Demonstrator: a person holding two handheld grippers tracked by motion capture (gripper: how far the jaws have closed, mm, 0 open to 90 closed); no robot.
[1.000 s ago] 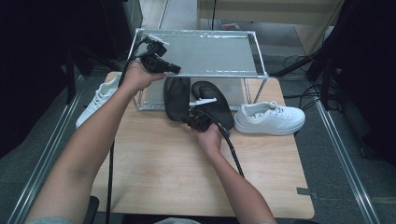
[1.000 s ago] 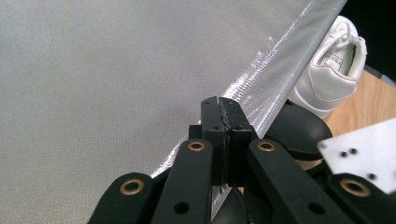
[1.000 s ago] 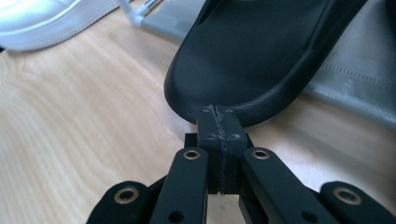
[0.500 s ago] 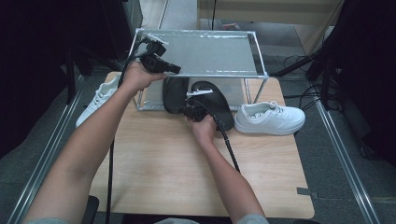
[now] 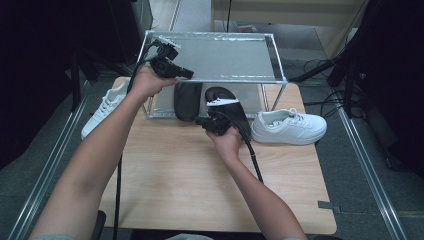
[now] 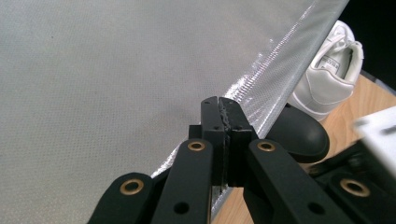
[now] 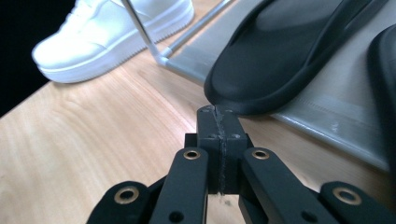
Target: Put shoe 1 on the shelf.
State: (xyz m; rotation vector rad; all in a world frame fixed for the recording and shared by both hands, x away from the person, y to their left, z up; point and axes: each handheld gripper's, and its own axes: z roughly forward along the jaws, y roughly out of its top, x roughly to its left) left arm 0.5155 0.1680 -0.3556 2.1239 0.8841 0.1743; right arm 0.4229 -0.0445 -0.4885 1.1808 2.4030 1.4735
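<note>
A wooden table (image 5: 165, 185) filled the near ground, with the person's two forearms reaching forward over it. The right gripper (image 5: 200, 121) sat low above the wood, its jaws clenched on nothing, pads pressed flat together in the right gripper view (image 7: 217, 112). Just beyond its tips lay a black sandal (image 7: 299, 51), the rounded end of its sole resting on the lower shelf (image 7: 327, 114) of a metal rack and jutting slightly over the shelf's front edge. Seen from above, the sandal (image 5: 225, 100) ran lengthwise front to back, one end towards the person and the other under the rack. It was matte black with a thick, smooth sole and a raised strap. A second black sandal (image 5: 187, 100) lay beside it on the left, parallel.

Compared with a second earlier, the right gripper had drawn up and a little leftward, off the sandal. The left gripper (image 5: 190, 75) had stayed put, jaws likewise closed and empty, at the front edge of the rack's mesh top shelf (image 5: 225, 57).

A white sneaker (image 5: 287, 127) stood right of the rack, another white sneaker (image 5: 105, 107) left.
</note>
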